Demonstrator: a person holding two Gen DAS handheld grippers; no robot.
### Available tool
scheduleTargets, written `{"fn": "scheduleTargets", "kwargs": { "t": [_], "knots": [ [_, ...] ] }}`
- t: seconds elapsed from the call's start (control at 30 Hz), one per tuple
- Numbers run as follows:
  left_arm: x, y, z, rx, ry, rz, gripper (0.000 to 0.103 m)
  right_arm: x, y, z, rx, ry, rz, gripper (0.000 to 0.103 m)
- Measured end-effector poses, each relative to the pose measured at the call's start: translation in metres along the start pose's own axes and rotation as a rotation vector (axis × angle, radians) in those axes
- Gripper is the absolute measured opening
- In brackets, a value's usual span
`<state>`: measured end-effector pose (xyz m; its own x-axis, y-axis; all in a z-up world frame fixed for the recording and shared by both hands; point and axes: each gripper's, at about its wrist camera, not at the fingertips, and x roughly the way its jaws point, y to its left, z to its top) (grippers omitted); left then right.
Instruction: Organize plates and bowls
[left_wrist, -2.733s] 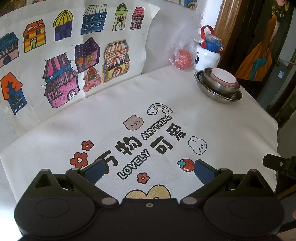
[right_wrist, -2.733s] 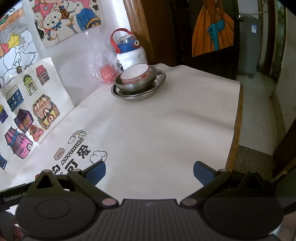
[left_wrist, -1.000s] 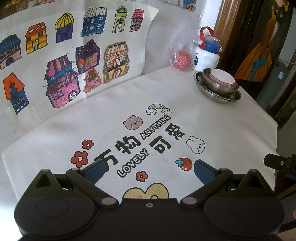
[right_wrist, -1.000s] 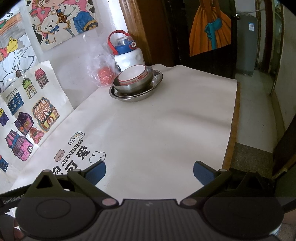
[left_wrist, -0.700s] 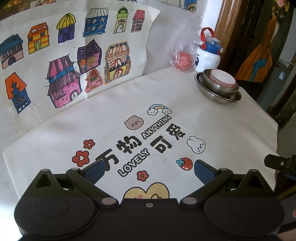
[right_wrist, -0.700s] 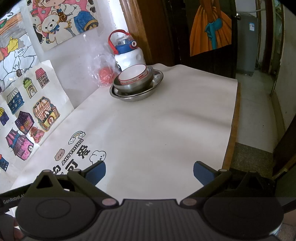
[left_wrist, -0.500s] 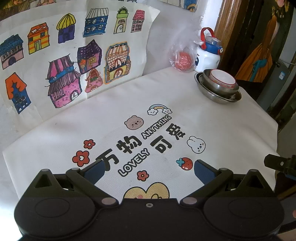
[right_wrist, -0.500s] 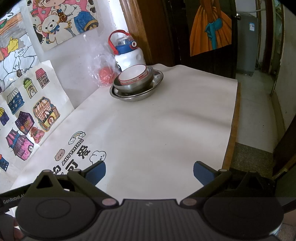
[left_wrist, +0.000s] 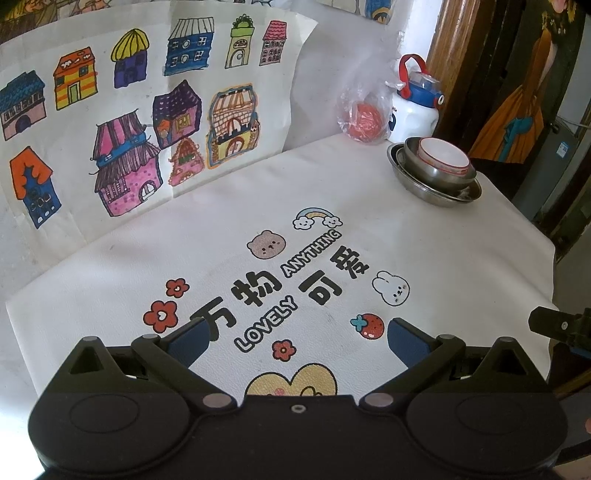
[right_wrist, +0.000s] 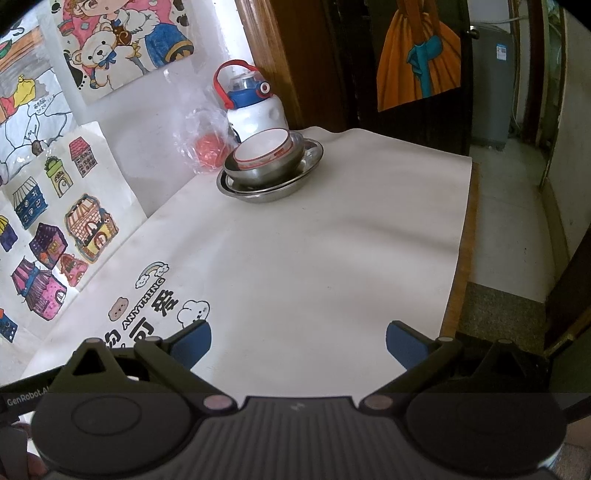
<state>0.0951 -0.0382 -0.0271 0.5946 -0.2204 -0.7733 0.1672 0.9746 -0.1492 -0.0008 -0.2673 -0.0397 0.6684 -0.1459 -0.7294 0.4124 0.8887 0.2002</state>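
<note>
Dishes stand stacked at the far corner of the table: a white bowl with a red rim sits inside a steel bowl, and this one sits in a wide steel plate. In the left wrist view the same stack appears at the upper right, the white bowl on top. Just behind the stack are a white water bottle with blue lid and red handle and a clear plastic bag with something red inside.

Left gripper hangs over the printed tablecloth, its blue pads wide apart and holding nothing. Right gripper is also spread open and empty, above the plain part of the cloth, well apart from the dishes. Drawings of coloured houses lean against the wall.
</note>
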Motion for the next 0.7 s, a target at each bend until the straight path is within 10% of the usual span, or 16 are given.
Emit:
{"fn": "scheduleTargets", "kwargs": {
  "t": [0.7],
  "knots": [
    [-0.012, -0.009, -0.002, 0.044, -0.081, -0.028, 0.102, -0.001, 0.0, -0.002, -0.004, 0.003, 0.003, 0.103]
  ]
}}
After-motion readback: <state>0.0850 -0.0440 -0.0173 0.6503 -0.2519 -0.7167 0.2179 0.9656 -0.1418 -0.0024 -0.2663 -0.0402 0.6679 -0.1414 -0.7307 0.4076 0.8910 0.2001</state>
